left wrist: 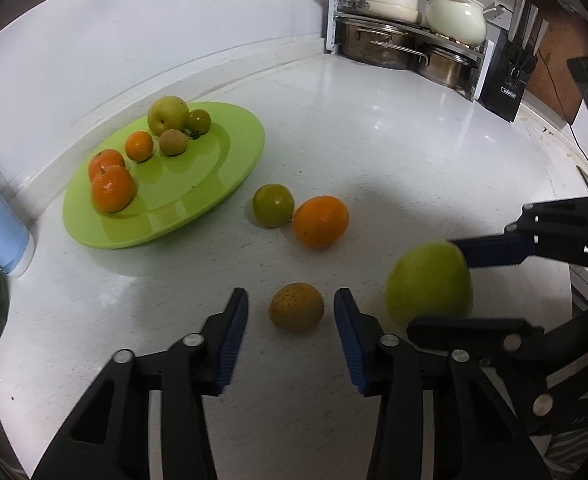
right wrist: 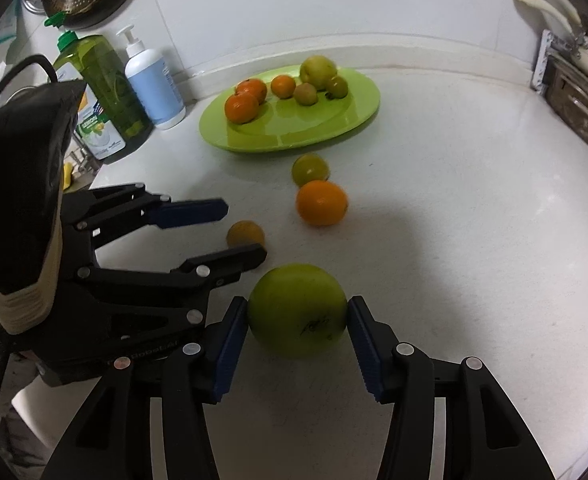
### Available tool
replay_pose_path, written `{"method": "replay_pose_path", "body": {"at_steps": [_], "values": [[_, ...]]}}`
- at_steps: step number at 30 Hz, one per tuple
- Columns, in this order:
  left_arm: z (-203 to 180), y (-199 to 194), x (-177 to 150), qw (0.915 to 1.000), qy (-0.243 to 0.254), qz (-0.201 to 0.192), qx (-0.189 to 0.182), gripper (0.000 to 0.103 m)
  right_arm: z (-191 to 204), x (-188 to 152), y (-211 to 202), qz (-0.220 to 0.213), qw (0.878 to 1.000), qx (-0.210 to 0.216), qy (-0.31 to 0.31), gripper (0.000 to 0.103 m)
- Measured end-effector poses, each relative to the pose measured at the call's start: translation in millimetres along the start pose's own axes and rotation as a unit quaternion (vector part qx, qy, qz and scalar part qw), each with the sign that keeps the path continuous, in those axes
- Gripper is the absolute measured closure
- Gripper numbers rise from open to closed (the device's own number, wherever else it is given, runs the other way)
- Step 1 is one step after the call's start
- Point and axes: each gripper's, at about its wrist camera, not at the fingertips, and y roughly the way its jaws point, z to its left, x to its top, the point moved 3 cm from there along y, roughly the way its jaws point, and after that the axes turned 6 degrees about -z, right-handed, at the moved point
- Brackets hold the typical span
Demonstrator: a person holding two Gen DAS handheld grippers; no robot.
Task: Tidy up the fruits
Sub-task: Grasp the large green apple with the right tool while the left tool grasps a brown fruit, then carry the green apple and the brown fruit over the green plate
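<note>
My left gripper [left wrist: 291,312] is down at the white counter [left wrist: 394,152] with the small brown-orange fruit [left wrist: 296,307] sitting between its blue pads, a sliver of gap on each side, so the jaws are released, not pinching. My right gripper [right wrist: 297,316] is clenched on the big green apple [right wrist: 297,309], both pads pressed to its flanks. Beyond, an orange [right wrist: 321,202] and a green tomato [right wrist: 310,168] lie touching on the counter, near the lime plate [right wrist: 358,116] holding six fruits.
</note>
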Motion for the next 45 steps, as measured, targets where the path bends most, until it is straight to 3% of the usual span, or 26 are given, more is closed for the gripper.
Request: {"method": "replay_pose_path", "body": {"at_steps": [3,11,23,45], "values": [[-3.2,2.2,0.3,1.0000,0.001,0.004,-0.004,0.074,-4.1,4.7,-3.9,-0.009,1.000,-0.005,0.002,0.051],[0.0,-13.8,5.0,0.9992,-0.030,-0.006,0.026,0.074,-12.2,8.0,-7.8,-0.016,1.000,-0.015,0.004,0.051],[-4.4,-63.6,15.5,0.9938,-0.073,-0.055,0.064,0.074,-16.8,20.6,-25.4,-0.043,0.999,0.001,-0.004,0.051],[-7.6,-111.7,47.5,0.9716,-0.146,-0.114,0.148,0.074,-18.6,59.5,-58.8,-0.103,0.992,0.052,-0.049,0.051]]}}
